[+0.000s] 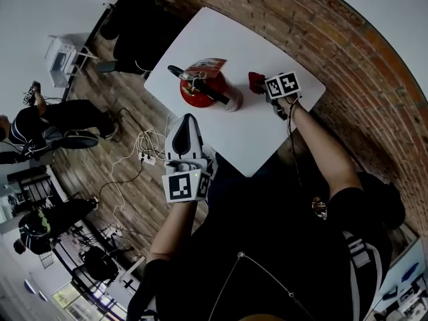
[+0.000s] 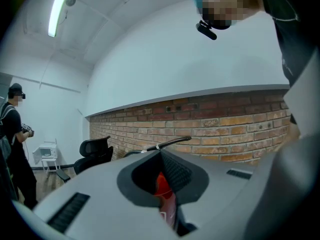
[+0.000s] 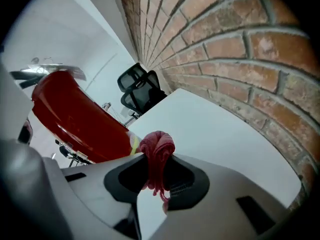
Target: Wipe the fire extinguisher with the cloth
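Handling the extinguisher: the red fire extinguisher (image 1: pixel 194 97) stands near the middle of the white surface (image 1: pixel 267 132). It looks like a heavy, rigid metal cylinder with smooth paint, probably slick under a pad. A light wipe shouldn't shift it, but a hard shove up high could tip it.
Where to take hold: the black hose (image 1: pixel 214 93) and lever up top look like the surest grip. The round body gives a narrow tool very little to bite on.
Cloth: the small red cloth (image 3: pixel 157 146) is soft, limp and light. It's bunched into a wad, with a frayed end dangling below the jaws, so it should fold easily round the curve.
Right tool: the right tool (image 3: pixel 157 159) is clamped tight on the cloth and sits just beside the extinguisher's lower body, above the surface. Whether cloth meets paint can't be told from here.
Left tool: the left tool (image 1: pixel 188 122) has its jaws together with nothing between them. It hangs off the near edge of the surface, nose aimed at the extinguisher but apart from it.
Writing: a red-and-white tag (image 1: pixel 206 65) sits by the neck, its print too small to read. A pale band with a yellow stripe rings the base, with no words legible there either.
Markers: the cubes carry black-and-white squares only, no lettering.
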The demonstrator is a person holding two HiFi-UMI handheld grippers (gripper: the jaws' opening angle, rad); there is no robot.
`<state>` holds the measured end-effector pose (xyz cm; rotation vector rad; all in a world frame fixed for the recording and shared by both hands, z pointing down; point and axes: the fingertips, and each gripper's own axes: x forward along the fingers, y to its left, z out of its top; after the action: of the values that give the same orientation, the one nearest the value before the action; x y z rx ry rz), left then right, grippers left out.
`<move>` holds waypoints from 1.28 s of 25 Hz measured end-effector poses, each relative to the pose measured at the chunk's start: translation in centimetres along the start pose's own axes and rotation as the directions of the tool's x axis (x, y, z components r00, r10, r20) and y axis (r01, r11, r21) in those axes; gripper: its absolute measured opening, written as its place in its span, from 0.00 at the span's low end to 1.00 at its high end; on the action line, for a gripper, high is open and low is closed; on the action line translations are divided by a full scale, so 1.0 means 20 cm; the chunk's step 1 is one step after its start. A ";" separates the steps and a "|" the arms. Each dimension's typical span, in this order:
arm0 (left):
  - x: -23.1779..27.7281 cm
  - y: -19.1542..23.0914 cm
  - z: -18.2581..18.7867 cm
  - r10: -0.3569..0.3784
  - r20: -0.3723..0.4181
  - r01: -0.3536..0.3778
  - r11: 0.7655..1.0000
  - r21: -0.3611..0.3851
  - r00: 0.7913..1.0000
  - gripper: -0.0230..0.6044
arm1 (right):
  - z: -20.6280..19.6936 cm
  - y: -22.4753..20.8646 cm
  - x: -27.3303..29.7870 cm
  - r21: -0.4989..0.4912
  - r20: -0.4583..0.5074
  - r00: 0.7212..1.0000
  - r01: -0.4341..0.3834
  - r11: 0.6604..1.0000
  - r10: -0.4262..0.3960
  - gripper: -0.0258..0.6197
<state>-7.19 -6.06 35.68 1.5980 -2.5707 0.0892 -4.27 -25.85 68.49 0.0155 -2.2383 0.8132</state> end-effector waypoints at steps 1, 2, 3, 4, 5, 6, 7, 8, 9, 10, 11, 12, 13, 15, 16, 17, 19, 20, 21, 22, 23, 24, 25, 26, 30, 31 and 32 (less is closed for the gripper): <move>0.00 0.00 -0.01 0.002 -0.005 -0.002 1.000 0.002 1.000 0.05 | -0.02 -0.01 0.05 -0.001 -0.028 1.000 -0.008 1.000 0.008 0.20; 0.00 0.01 -0.01 0.006 -0.012 -0.006 1.000 0.006 1.000 0.05 | -0.05 -0.02 0.10 0.000 -0.055 0.998 -0.018 1.000 0.018 0.20; 0.00 0.01 -0.03 0.011 -0.020 -0.010 1.000 0.010 1.000 0.05 | -0.07 -0.03 0.14 0.004 -0.082 0.996 -0.028 1.000 0.028 0.20; 0.00 0.02 -0.04 0.016 -0.026 -0.016 1.000 0.014 1.000 0.05 | -0.10 -0.04 0.19 0.010 -0.109 0.993 -0.039 0.999 0.040 0.20; 0.00 0.02 -0.05 0.023 -0.032 -0.023 1.000 0.015 0.999 0.05 | -0.13 -0.05 0.23 0.016 -0.137 0.989 -0.049 0.999 0.051 0.20; 0.00 0.03 -0.06 0.030 -0.037 -0.030 0.999 0.014 0.999 0.05 | -0.15 -0.06 0.27 0.020 -0.165 0.984 -0.057 0.998 0.060 0.20; -0.01 0.03 -0.06 0.036 -0.042 -0.035 0.999 0.014 0.998 0.05 | -0.18 -0.07 0.30 0.022 -0.193 0.979 -0.061 0.998 0.064 0.20; -0.01 0.04 -0.07 0.040 -0.045 -0.039 0.999 0.016 0.998 0.05 | -0.21 -0.08 0.34 0.025 -0.221 0.973 -0.060 0.998 0.064 0.20; -0.01 0.04 -0.08 0.042 -0.047 -0.041 0.999 0.019 0.998 0.05 | -0.23 -0.09 0.37 0.030 -0.245 0.967 -0.059 0.998 0.064 0.20; -0.02 0.04 -0.08 0.043 -0.049 -0.042 0.999 0.023 0.998 0.05 | -0.25 -0.10 0.40 0.040 -0.265 0.962 -0.060 0.997 0.069 0.20; -0.02 0.04 -0.09 0.045 -0.053 -0.044 0.999 0.025 0.998 0.05 | -0.27 -0.11 0.44 0.051 -0.282 0.956 -0.065 0.997 0.077 0.20; -0.02 0.04 -0.11 0.048 -0.061 -0.046 0.999 0.024 0.997 0.05 | -0.29 -0.12 0.47 0.060 -0.296 0.951 -0.070 0.996 0.085 0.20; -0.03 0.04 -0.12 0.053 -0.073 -0.051 0.998 0.021 0.996 0.05 | -0.30 -0.13 0.49 0.064 -0.309 0.947 -0.074 0.995 0.091 0.20; -0.04 0.05 -0.15 0.064 -0.092 -0.063 0.998 0.015 0.994 0.05 | -0.32 -0.14 0.54 0.068 -0.339 0.936 -0.078 0.995 0.097 0.20; -0.05 0.06 -0.16 0.070 -0.095 -0.069 0.998 0.014 0.993 0.05 | -0.33 -0.14 0.56 0.073 -0.353 0.930 -0.080 0.994 0.101 0.20; -0.05 0.06 -0.16 0.074 -0.094 -0.073 0.997 0.015 0.993 0.05 | -0.34 -0.15 0.59 0.079 -0.364 0.925 -0.083 0.993 0.106 0.20; -0.06 0.07 -0.17 0.077 -0.094 -0.075 0.997 0.021 0.993 0.05 | -0.35 -0.15 0.62 0.095 -0.376 0.919 -0.089 0.992 0.118 0.20; -0.06 0.07 -0.18 0.078 -0.096 -0.076 0.997 0.025 0.992 0.05 | -0.35 -0.16 0.63 0.104 -0.379 0.917 -0.091 0.990 0.124 0.20; -0.07 0.08 -0.18 0.078 -0.098 -0.075 0.997 0.030 0.992 0.05 | -0.34 -0.16 0.64 0.111 -0.384 0.914 -0.092 0.990 0.128 0.20; -0.07 0.08 -0.18 0.078 -0.099 -0.075 0.997 0.033 0.992 0.05 | -0.34 -0.15 0.65 0.116 -0.390 0.911 -0.094 0.989 0.132 0.20; -0.08 0.08 -0.18 0.081 -0.101 -0.078 0.996 0.033 0.992 0.05 | -0.34 -0.15 0.66 0.118 -0.397 0.908 -0.097 0.988 0.136 0.20; -0.08 0.09 -0.19 0.085 -0.104 -0.082 0.996 0.032 0.991 0.05 | -0.34 -0.14 0.66 0.117 -0.403 0.905 -0.099 0.988 0.138 0.20; -0.09 0.09 -0.19 0.087 -0.107 -0.084 0.996 0.032 0.990 0.05 | -0.34 -0.14 0.67 0.113 -0.409 0.902 -0.101 0.988 0.139 0.20; -0.09 0.09 -0.20 0.086 -0.109 -0.082 0.996 0.035 0.990 0.05 | -0.34 -0.13 0.68 0.110 -0.415 0.899 -0.104 0.988 0.141 0.20; -0.09 0.09 -0.22 0.073 -0.125 -0.069 0.997 0.038 0.989 0.05 | -0.33 -0.12 0.68 0.124 -0.423 0.892 -0.115 0.986 0.157 0.20; -0.09 0.08 -0.22 0.066 -0.121 -0.061 0.997 0.042 0.990 0.05 | -0.33 -0.11 0.68 0.131 -0.418 0.893 -0.121 0.984 0.166 0.20; -0.09 0.08 -0.22 0.058 -0.118 -0.053 0.998 0.046 0.991 0.05 | -0.33 -0.10 0.67 0.138 -0.411 0.895 -0.128 0.982 0.175 0.20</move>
<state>-7.51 -3.29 39.83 1.4861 -2.5381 0.2386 -9.30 -20.85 81.77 -0.2645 -1.7986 0.9225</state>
